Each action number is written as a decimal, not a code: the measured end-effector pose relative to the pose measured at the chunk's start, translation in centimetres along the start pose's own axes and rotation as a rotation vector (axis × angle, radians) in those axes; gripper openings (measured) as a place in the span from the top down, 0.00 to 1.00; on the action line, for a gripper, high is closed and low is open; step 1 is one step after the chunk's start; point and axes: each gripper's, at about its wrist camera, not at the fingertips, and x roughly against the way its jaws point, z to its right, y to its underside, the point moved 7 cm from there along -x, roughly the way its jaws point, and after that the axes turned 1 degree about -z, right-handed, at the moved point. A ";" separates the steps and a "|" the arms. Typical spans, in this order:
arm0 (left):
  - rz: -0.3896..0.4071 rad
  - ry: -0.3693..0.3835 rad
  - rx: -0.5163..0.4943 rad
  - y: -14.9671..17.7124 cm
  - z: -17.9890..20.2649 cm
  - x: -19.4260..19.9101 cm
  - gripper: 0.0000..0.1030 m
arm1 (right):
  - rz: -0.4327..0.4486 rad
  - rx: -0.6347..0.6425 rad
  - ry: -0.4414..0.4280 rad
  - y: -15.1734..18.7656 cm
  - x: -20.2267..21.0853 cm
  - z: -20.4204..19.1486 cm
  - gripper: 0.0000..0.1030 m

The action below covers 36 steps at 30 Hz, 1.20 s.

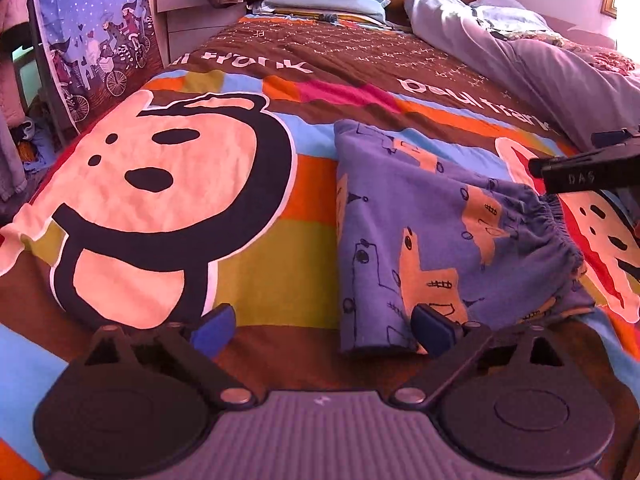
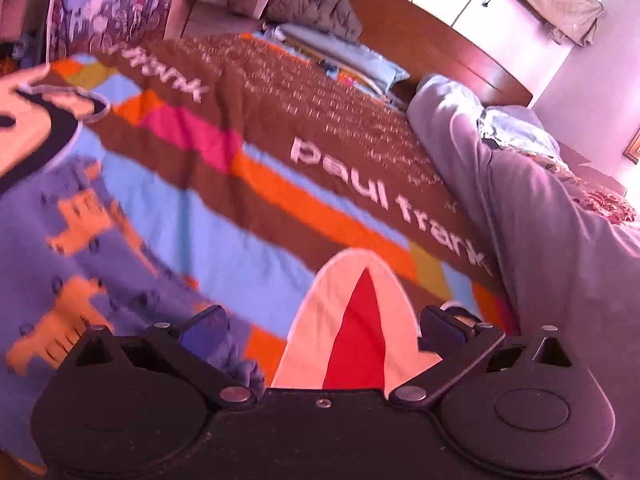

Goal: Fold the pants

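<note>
Nearest the lens, the left gripper (image 1: 322, 330) stood with its fingers spread wide, holding nothing; the blue fingertip (image 1: 430, 326) at four o'clock just overlapped the near edge of the folded pants (image 1: 440, 236). That purple printed bundle lay on the cartoon bedspread (image 1: 168, 184), elastic waistband (image 1: 556, 224) toward three o'clock. Soft, light and limp, it would probably sag unless pinched at the thick waistband or a folded edge. The right gripper (image 2: 322, 330), also open and empty, hovered over bare bedspread, pants at nine o'clock.
</note>
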 end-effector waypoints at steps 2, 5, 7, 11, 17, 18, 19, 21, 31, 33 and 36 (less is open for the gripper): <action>-0.005 0.001 -0.001 -0.1 0.0 0.0 0.05 | 0.000 -0.020 -0.030 -0.3 0.0 0.1 0.01; -0.005 -0.001 -0.005 -0.1 0.0 -0.1 0.04 | -0.092 0.014 -0.007 1.1 -1.7 -0.7 0.01; -0.004 -0.001 -0.007 0.0 0.0 0.0 0.04 | -0.109 -0.035 -0.006 1.2 -2.1 -1.0 0.01; -0.006 -0.004 -0.010 0.0 0.0 -0.1 0.03 | -0.006 -0.119 -0.161 -1.6 0.2 -2.7 0.01; -0.008 0.000 -0.009 0.0 0.0 -0.2 0.02 | -0.109 0.076 -0.267 -2.2 -3.2 -7.5 0.01; -0.010 0.000 -0.009 0.0 0.0 -0.2 0.02 | -0.113 0.070 -0.249 -2.0 -4.0 -7.2 0.01; -0.013 0.000 -0.011 0.0 0.0 -0.3 0.01 | -0.114 0.030 -0.242 -2.1 -4.7 -6.6 0.01; -0.017 -0.002 -0.016 0.0 0.1 -0.4 0.01 | -0.131 -0.073 -0.261 -2.3 -5.6 -5.4 0.01; -0.015 -0.004 -0.019 0.1 0.0 -0.4 0.01 | -0.076 -0.251 -0.303 0.6 -0.3 -1.4 0.01; -0.015 -0.003 -0.019 0.1 0.0 -0.4 0.01 | -0.067 -0.319 -0.317 1.7 1.0 -0.4 0.01; -0.012 -0.005 -0.020 0.1 0.0 -0.3 0.01 | -0.105 -0.414 -0.336 4.2 1.5 0.4 0.01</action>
